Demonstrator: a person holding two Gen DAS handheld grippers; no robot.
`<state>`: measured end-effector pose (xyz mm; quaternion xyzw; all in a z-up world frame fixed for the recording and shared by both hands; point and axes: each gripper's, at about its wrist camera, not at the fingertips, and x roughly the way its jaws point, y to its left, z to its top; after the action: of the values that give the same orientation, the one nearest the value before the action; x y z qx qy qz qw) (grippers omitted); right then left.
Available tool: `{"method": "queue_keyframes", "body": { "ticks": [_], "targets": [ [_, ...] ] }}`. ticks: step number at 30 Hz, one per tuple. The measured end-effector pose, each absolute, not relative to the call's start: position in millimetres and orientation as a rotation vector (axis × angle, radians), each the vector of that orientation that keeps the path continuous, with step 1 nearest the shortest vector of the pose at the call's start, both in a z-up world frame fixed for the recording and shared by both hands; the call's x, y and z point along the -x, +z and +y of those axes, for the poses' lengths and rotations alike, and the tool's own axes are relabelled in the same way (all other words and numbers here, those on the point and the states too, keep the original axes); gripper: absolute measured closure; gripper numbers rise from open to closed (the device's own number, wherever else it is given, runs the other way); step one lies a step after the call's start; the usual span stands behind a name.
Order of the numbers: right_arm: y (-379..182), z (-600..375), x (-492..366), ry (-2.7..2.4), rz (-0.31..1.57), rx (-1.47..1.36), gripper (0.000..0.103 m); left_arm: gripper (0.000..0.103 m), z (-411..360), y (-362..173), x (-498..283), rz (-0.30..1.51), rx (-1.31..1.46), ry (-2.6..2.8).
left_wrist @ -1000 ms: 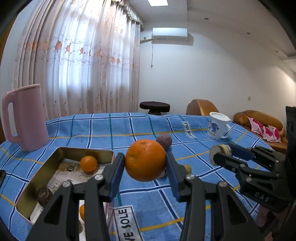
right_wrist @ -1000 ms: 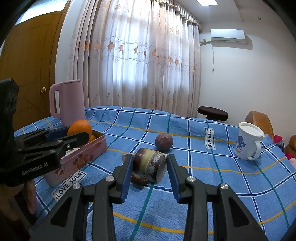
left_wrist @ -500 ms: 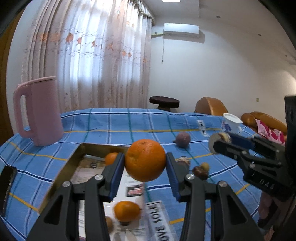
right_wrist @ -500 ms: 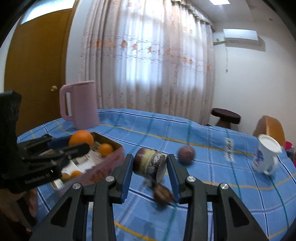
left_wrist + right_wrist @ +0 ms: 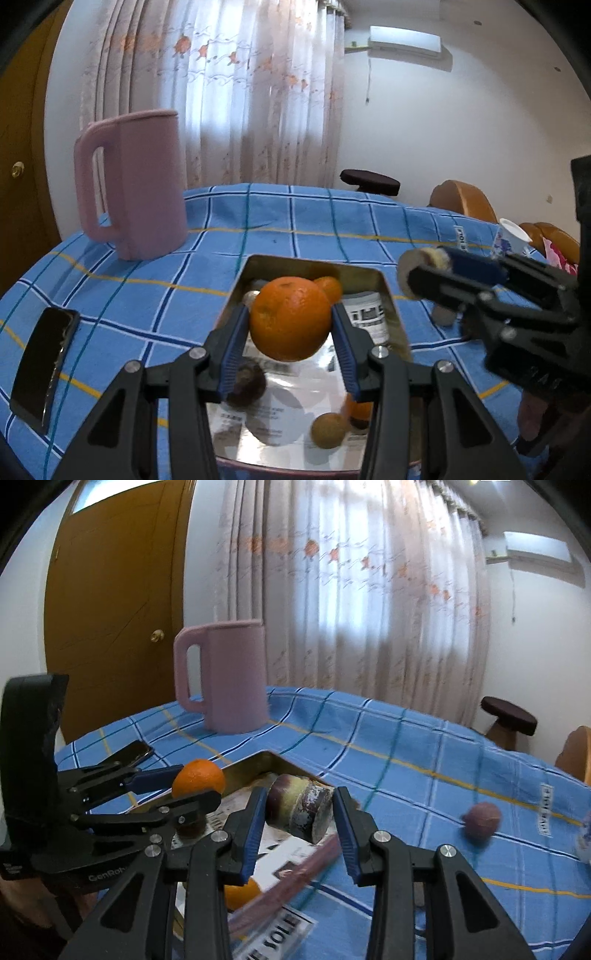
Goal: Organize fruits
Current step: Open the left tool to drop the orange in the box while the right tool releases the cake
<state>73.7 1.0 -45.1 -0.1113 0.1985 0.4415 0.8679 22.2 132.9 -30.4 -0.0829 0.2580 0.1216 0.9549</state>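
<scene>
Blue checked cloth [image 5: 295, 221] covers the worktop, a pink jug [image 5: 133, 184] at far left. My left gripper [image 5: 290, 332] clamps an orange [image 5: 290, 318] above the open tin [image 5: 384, 291], where smaller fruits lie. My right gripper [image 5: 299, 814] grips a purple-green cane piece [image 5: 299, 808] over the tin's right edge.
</scene>
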Motion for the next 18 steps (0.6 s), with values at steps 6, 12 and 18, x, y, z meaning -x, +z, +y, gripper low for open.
{"method": "queue_keyframes", "body": {
  "ticks": [6, 12, 18],
  "targets": [
    [-65, 27, -76, 0.947, 0.488, 0.259, 0.064, 0.056, 140, -37, -24, 0.556, 0.162, 0.261],
    [-75, 37, -79, 0.95, 0.533, 0.277, 0.064, 0.056, 145, -42, -26, 0.585, 0.16, 0.269],
    [-83, 39, -78, 0.965, 0.553, 0.284, 0.064, 0.056, 145, -45, -26, 0.606, 0.143, 0.287]
  ]
}}
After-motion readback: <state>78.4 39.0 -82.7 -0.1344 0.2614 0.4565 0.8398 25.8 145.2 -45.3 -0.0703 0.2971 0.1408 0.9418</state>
